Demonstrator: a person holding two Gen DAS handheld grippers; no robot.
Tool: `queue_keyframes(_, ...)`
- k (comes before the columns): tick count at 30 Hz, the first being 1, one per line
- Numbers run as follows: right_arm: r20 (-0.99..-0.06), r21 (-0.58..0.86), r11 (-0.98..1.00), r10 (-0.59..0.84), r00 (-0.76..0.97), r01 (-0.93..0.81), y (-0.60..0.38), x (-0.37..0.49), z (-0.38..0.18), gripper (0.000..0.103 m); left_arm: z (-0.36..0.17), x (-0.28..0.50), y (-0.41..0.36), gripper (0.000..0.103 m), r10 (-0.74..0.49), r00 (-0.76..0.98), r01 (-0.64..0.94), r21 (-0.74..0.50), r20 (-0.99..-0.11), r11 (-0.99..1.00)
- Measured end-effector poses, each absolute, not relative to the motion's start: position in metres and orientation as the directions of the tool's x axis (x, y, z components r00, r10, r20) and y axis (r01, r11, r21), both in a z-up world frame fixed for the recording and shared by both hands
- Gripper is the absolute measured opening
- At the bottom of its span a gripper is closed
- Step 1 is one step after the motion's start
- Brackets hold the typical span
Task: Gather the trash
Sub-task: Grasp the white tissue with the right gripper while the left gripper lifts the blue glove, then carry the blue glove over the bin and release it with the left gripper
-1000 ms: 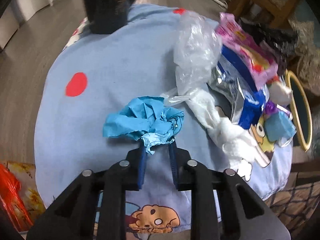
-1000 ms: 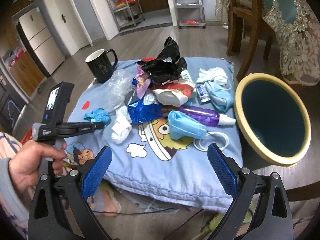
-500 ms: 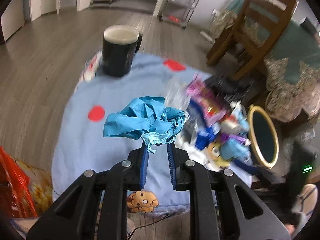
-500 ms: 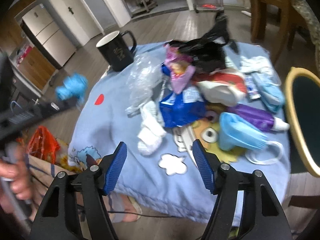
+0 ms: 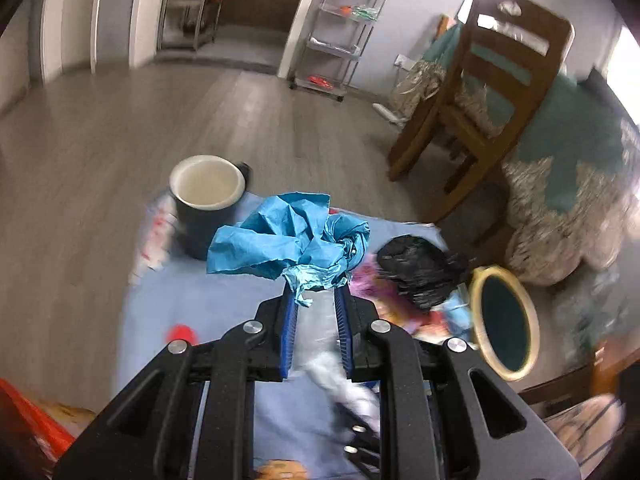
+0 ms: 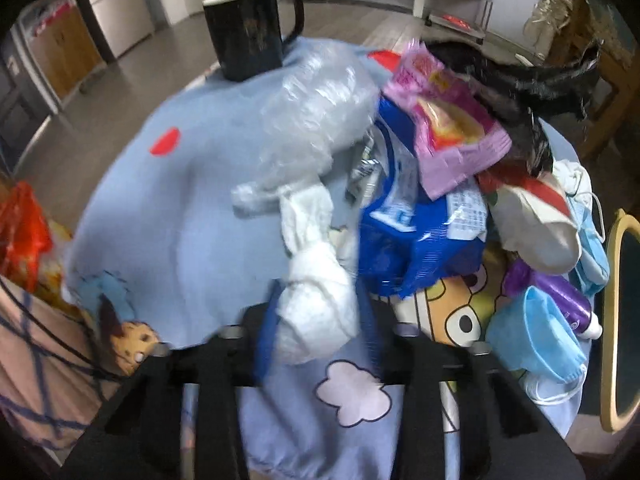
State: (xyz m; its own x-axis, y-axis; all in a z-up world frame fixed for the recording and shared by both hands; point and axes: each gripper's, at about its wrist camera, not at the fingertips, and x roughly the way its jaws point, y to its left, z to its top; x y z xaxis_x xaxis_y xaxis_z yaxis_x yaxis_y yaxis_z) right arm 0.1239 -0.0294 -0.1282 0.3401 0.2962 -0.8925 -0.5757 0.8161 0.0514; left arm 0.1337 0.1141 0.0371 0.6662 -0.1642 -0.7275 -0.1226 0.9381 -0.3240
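My left gripper [image 5: 316,292] is shut on a crumpled blue paper [image 5: 292,240] and holds it in the air above the light blue cartoon cloth [image 5: 208,304]. My right gripper [image 6: 318,320] is low over the cloth [image 6: 180,208]. Its jaws are closing on a white tissue wad [image 6: 308,232], which fills the gap between the blue pads. A yellow-rimmed bin [image 5: 476,284] stands on the floor right of the pile, and its rim [image 6: 612,320] shows at the right edge of the right wrist view.
A black mug [image 6: 248,36] stands at the cloth's far edge. The pile holds a clear plastic bag [image 6: 320,108], pink wrapper [image 6: 452,132], blue packet [image 6: 420,240], black bag [image 6: 520,80], blue masks [image 6: 536,332] and a purple bottle [image 6: 560,292]. A wooden chair [image 5: 492,92] stands behind.
My left gripper rose with the blue paper, well clear of the cloth. My right gripper came down and forward over the white tissue wad, and its jaws narrowed from wide open.
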Motion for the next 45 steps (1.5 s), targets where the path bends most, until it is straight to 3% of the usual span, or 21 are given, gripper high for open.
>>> queue_keyframes(12,-0.853,0.141,0.806,0.394,0.342,-0.576,-0.082,0.101,-0.080,0.028,0.044,0.139,0.088,0.017,-0.189,0.683,-0.057,-0.310,-0.705,0.949)
queue_keyframes(27,-0.740,0.225,0.842,0.475,0.476,-0.490,-0.178,0.097,0.006,0.028,0.048,0.149,0.044,0.017,-0.229,0.673,0.015,-0.296,-0.704,0.955)
queue_keyframes(36,-0.697,0.241,0.902,0.417,0.583,-0.358,-0.238,0.109,0.018,0.028,0.044,0.159,-0.019,0.017,-0.301,0.631,0.145,-0.272,-0.715,0.951)
queue_keyframes(45,-0.668,0.278,0.959,0.238,0.705,-0.061,-0.317,0.113,0.014,0.028,0.031,0.177,-0.104,0.018,-0.400,0.559,0.305,-0.268,-0.726,0.914)
